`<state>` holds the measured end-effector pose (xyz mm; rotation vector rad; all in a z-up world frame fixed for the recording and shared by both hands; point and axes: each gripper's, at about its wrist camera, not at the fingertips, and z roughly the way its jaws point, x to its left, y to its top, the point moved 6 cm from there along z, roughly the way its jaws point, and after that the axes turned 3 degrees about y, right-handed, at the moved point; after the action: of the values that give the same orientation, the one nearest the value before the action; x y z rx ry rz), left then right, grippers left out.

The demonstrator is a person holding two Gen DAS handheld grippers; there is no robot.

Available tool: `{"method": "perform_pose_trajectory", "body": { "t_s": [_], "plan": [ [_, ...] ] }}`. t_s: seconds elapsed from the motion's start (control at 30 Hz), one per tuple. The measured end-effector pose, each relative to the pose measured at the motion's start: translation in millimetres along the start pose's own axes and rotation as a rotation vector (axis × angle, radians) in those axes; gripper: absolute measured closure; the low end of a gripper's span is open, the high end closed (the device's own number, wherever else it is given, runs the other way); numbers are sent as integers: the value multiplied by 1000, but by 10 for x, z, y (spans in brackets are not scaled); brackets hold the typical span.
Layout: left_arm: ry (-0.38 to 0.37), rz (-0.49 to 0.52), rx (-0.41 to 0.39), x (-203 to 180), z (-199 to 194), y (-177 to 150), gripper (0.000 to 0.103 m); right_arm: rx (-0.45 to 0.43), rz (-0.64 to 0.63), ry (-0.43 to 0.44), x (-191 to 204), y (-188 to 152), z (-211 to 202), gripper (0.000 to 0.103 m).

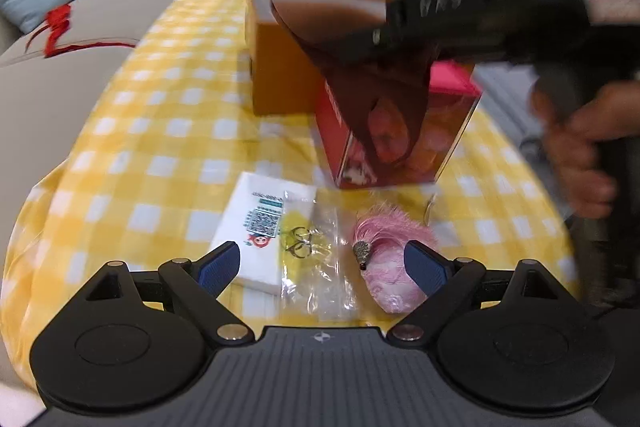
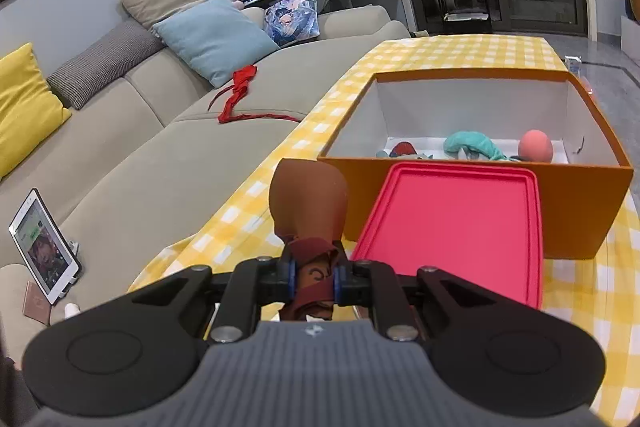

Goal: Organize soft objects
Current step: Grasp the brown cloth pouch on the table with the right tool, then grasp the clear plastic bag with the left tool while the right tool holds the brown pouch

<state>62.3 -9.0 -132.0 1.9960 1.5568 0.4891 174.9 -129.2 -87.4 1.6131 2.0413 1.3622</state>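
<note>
My right gripper (image 2: 315, 281) is shut on a dark red and brown cloth mask (image 2: 308, 211), held in the air in front of the orange box (image 2: 480, 183). In the left wrist view the same mask (image 1: 372, 75) hangs from the right gripper above the table. The orange box holds a teal soft toy (image 2: 470, 145), a pink ball (image 2: 536, 146) and a small red and blue toy (image 2: 402, 149). My left gripper (image 1: 322, 263) is open, low over a pink fluffy tassel (image 1: 390, 247) and a clear bag with a yellow piece (image 1: 308, 247).
A pink lid (image 2: 452, 231) tops a red box (image 1: 400, 143) beside the orange box (image 1: 280, 59). A white packet (image 1: 260, 227) lies on the yellow checked tablecloth (image 1: 160, 131). A grey sofa (image 2: 120, 155) with cushions, a red ribbon (image 2: 240, 95) and a tablet (image 2: 42, 247) runs along the left.
</note>
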Motion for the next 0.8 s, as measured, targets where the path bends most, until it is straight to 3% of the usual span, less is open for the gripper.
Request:
{"method": "perform_pose_trajectory", "body": {
  "t_s": [0.1,0.13,0.17,0.3,0.43,0.57,0.63,0.7,0.8],
  "plan": [
    [-4,24,23,-77,229,5,2,6,22,3,-52,-16,-7,89],
    [-9,33,42,-84,285,-21,12,2,36,9,-77,-13,-21,89],
    [-14,41,63,-89,349,-53,15,-2,50,16,-93,-1,-34,89],
    [-42,-3,73,-39,444,-110,22,-17,82,41,-123,50,-69,89],
    [-13,-26,79,6,465,-61,48,-11,115,63,-146,63,-49,88],
    [-5,-26,83,-30,469,-54,60,-10,122,61,-173,66,-41,88],
    [0,-42,85,-24,456,-46,87,-11,128,60,-192,69,-45,88],
    [40,-55,88,4,448,-42,98,-11,131,58,-204,62,-43,88],
    [10,-64,100,30,397,-50,102,-10,130,58,-207,58,-49,88]
  ]
}}
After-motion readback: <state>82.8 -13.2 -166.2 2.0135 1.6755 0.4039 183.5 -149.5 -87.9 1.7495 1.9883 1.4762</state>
